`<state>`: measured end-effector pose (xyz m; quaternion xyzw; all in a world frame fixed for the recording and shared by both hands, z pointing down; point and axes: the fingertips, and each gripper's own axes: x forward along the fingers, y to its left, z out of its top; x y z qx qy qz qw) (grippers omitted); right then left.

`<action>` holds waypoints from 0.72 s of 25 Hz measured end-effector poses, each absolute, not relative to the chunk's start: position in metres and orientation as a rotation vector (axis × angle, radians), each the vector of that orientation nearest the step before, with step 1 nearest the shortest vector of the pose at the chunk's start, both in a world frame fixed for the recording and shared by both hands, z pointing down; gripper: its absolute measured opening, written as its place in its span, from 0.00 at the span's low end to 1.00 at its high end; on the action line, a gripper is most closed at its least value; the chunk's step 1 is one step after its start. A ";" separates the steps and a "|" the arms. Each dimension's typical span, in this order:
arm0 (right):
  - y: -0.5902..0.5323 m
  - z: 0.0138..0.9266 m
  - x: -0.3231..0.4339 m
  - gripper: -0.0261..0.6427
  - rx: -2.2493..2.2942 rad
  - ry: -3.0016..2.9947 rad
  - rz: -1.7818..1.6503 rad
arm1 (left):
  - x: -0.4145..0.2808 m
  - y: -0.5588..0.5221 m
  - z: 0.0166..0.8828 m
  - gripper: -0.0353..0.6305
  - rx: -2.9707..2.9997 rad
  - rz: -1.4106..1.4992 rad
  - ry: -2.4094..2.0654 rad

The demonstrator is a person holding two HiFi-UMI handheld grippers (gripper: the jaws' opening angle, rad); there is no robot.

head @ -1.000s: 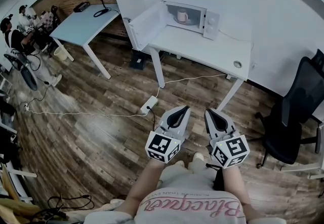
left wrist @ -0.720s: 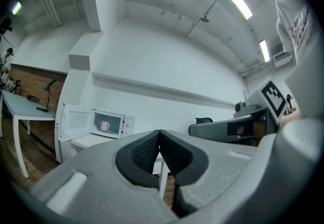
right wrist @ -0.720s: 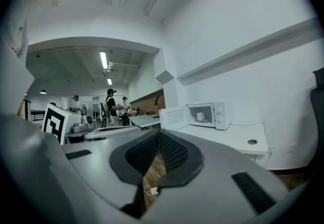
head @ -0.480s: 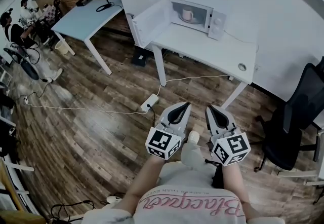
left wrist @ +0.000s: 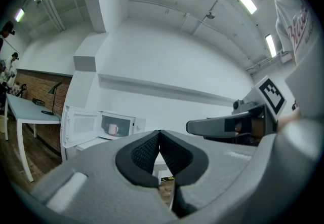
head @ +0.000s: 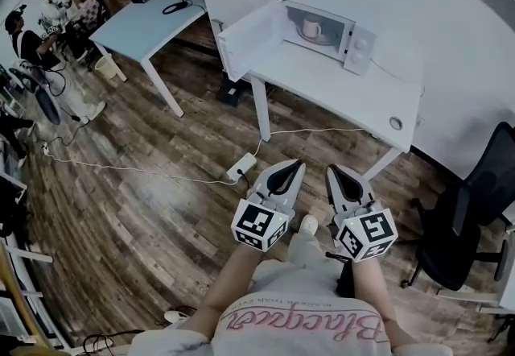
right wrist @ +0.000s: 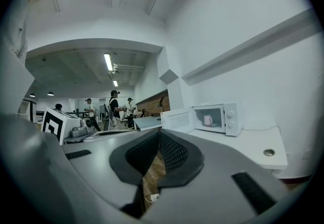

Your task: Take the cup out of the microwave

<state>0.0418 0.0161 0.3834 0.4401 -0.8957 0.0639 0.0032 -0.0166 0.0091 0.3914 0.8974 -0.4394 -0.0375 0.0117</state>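
White walls (head: 451,16), wood-plank floor (head: 145,201), white table (head: 338,93), black office chair (head: 463,221).

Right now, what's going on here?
A person holds the left gripper and the right gripper out in front. Both are shut and empty, and they are well short of the table. On the table stands the microwave, with its door swung open and the cup inside. Neither gripper is near the cup, so it is not yet out.
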 end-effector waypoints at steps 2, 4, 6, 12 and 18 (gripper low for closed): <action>0.005 0.383 0.042 0.06 1.375 -2.811 0.201 | -0.016 -0.002 0.391 0.06 2.798 -0.112 -1.378; -0.008 0.382 0.043 0.06 1.372 -2.815 0.202 | -0.016 -0.013 0.390 0.06 2.795 -0.106 -1.385; -0.020 0.380 0.044 0.06 1.370 -2.819 0.205 | -0.016 -0.025 0.389 0.06 2.795 -0.098 -1.389; -0.058 0.375 0.050 0.06 1.355 -2.832 0.214 | -0.012 -0.060 0.385 0.06 2.794 -0.077 -1.406; -0.102 0.367 0.062 0.06 1.343 -2.843 0.221 | -0.007 -0.098 0.380 0.06 2.768 -0.088 -1.449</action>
